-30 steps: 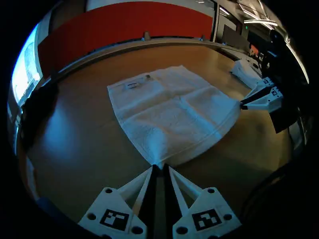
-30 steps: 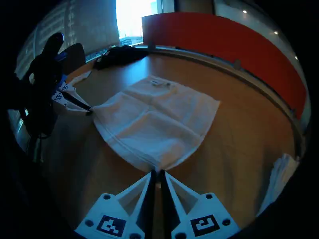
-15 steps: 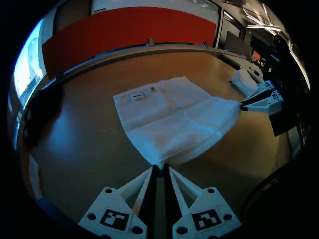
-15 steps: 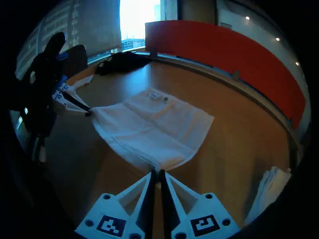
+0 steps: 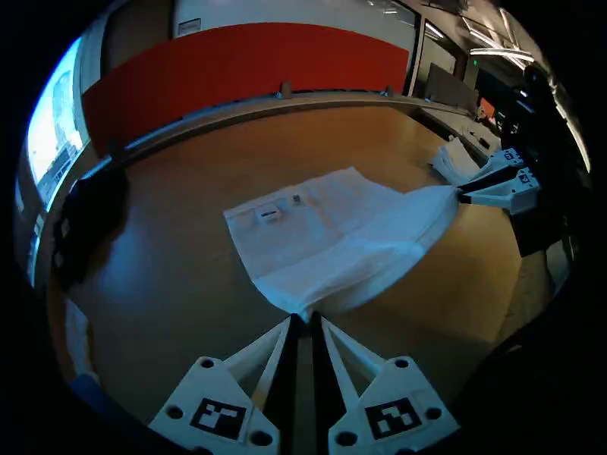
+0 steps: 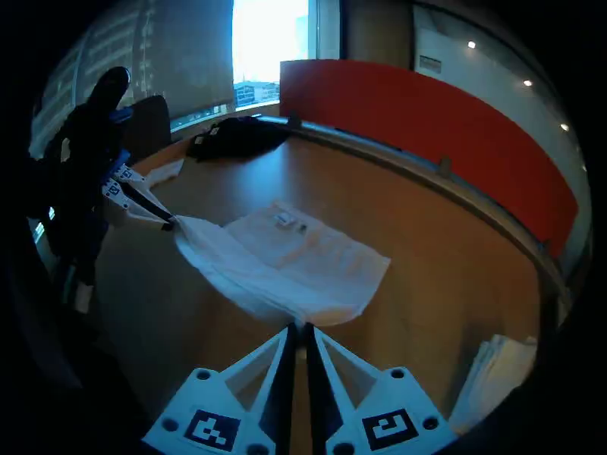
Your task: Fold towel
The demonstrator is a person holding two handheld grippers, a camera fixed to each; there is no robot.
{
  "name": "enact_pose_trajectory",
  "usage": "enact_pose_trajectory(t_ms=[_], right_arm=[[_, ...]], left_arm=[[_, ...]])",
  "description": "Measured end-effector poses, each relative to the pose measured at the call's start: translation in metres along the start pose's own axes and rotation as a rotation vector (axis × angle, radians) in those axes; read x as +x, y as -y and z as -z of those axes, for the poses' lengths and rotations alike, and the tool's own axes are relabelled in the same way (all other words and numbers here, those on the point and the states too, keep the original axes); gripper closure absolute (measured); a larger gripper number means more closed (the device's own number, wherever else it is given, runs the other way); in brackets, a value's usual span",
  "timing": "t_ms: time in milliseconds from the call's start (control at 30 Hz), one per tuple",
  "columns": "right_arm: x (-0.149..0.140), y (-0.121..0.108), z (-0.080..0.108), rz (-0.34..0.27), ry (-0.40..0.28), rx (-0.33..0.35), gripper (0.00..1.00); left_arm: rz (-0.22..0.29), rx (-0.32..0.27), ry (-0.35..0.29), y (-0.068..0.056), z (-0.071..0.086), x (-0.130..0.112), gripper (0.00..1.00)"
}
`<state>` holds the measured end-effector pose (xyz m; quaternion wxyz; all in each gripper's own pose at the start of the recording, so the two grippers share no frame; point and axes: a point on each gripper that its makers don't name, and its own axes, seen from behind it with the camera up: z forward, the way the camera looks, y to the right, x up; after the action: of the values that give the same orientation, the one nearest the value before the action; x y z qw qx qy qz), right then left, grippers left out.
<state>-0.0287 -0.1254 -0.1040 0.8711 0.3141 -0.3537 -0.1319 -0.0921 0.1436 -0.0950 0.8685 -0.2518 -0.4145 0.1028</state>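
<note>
Pinching one near corner of the white cloth towel [image 5: 341, 235], my left gripper [image 5: 306, 317] has both white fingers pressed together on the fabric right at their tips. My right gripper [image 6: 298, 327] is clamped the same way on the other near corner, the cloth caught between its closed tips.

Both corners are held up off the brown wooden tabletop [image 5: 174, 303]. The near edge of the towel hangs between my two grippers in a shallow sag, and the lifted half slopes down away from me. The far half lies flat on the wood, with a small sewn label [image 5: 268, 213] facing up near its far edge.

In the left gripper view, the right gripper shows at the right, its fingers pointing left and meeting at the raised corner. In the right gripper view, the left gripper shows at the left, angled down and to the right, with a dark-sleeved arm [image 6: 83, 174] behind it.

A stack of folded white cloths [image 6: 497, 368] sits on the table to the right, well apart from the towel. Far to the left a black bag [image 6: 235, 133] lies on the tabletop. Beyond the far table edge stands a long red panel [image 5: 243, 61], and left of that is a bright window [image 6: 269, 45].
</note>
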Motion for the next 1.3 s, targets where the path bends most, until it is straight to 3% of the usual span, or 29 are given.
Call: enact_pose_trajectory(t_ms=[400, 700, 1300], right_arm=[[0.017, 0.005, 0.022, -0.013, -0.023, -0.002, 0.91], [0.021, 0.010, 0.034, -0.020, -0.022, 0.014, 0.91], [0.014, 0.011, 0.030, -0.025, -0.004, 0.014, 0.91]], left_arm=[[-0.025, -0.002, -0.018, -0.003, 0.027, 0.023, 0.88], [-0.021, -0.022, -0.011, -0.008, 0.039, 0.026, 0.88], [-0.029, -0.012, 0.001, -0.007, 0.036, 0.022, 0.88]])
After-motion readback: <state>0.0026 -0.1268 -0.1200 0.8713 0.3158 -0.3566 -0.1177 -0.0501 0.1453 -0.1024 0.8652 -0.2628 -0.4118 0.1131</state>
